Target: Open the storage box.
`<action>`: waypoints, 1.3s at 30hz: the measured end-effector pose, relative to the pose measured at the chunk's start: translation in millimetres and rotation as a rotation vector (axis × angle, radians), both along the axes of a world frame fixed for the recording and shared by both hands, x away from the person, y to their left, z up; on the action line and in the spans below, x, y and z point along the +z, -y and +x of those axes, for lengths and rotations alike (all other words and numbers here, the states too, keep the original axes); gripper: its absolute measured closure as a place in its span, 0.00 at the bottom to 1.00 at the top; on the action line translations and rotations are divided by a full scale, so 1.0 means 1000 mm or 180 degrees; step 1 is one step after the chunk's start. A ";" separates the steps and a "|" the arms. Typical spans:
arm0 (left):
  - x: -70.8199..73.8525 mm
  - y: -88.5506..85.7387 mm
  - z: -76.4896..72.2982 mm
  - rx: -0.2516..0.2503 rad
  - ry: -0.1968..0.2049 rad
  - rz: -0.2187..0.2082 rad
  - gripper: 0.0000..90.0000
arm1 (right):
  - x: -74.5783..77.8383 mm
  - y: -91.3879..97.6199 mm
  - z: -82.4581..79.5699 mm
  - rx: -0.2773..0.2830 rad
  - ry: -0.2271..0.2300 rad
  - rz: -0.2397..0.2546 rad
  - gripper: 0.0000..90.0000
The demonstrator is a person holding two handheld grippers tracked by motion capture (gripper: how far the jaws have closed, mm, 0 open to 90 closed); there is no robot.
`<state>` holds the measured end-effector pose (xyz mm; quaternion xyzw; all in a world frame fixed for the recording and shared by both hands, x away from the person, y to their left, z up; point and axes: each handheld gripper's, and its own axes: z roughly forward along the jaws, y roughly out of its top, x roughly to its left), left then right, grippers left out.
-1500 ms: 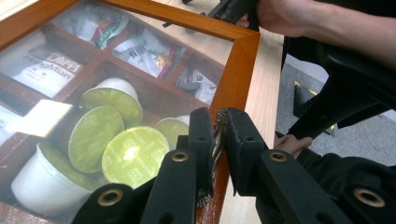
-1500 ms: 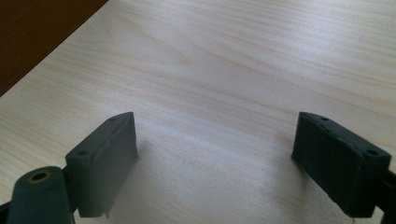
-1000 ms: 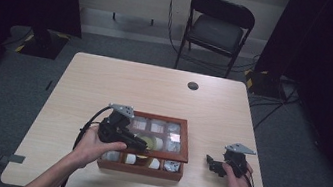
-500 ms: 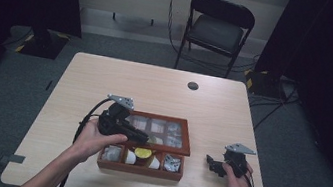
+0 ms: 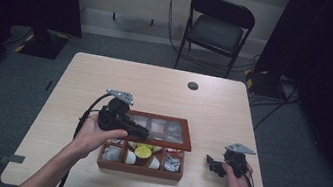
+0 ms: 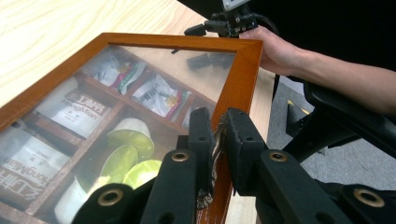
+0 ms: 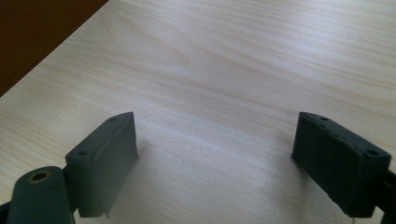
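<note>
1. Since a second ago the glass lid (image 5: 161, 129) of the wooden box (image 5: 141, 163) has risen from nearly flat to tilted up at its near edge, and the near row of compartments now lies uncovered in the high view.
2. At the left, the left hand (image 5: 92, 135) holds the left gripper (image 5: 144, 133) over the box's left part; its jaws are nearly together, clamped on a small metal latch (image 6: 215, 140) on the lid's wooden frame, as the left gripper view shows.
3. Through the tilted glass that view shows white sachets (image 6: 79, 108) in the box's compartments, foil packets (image 6: 159, 95) further along, and green-topped capsules (image 6: 122, 158) nearer the jaws.
4. In the high view a yellow-green capsule (image 5: 143, 151) sits in the middle near compartment, with pale items on either side of it.
5. The box sits on the light wooden table (image 5: 91, 76), toward its near edge and about midway across.
6. To the right of the box and apart from it, the right gripper (image 5: 209, 160) is held by the right hand (image 5: 237, 178) low over bare table; its jaws stand wide apart with nothing between them.
7. Beyond the table's far side stands a black folding chair (image 5: 218, 28).
</note>
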<state>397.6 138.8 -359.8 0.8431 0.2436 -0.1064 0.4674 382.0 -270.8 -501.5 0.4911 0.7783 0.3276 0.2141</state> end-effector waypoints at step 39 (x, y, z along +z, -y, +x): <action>0.026 -0.004 0.018 0.0200 0.0208 -0.0146 0.90 | 0.000 0.000 0.000 -0.0003 0.0002 -0.0001 0.14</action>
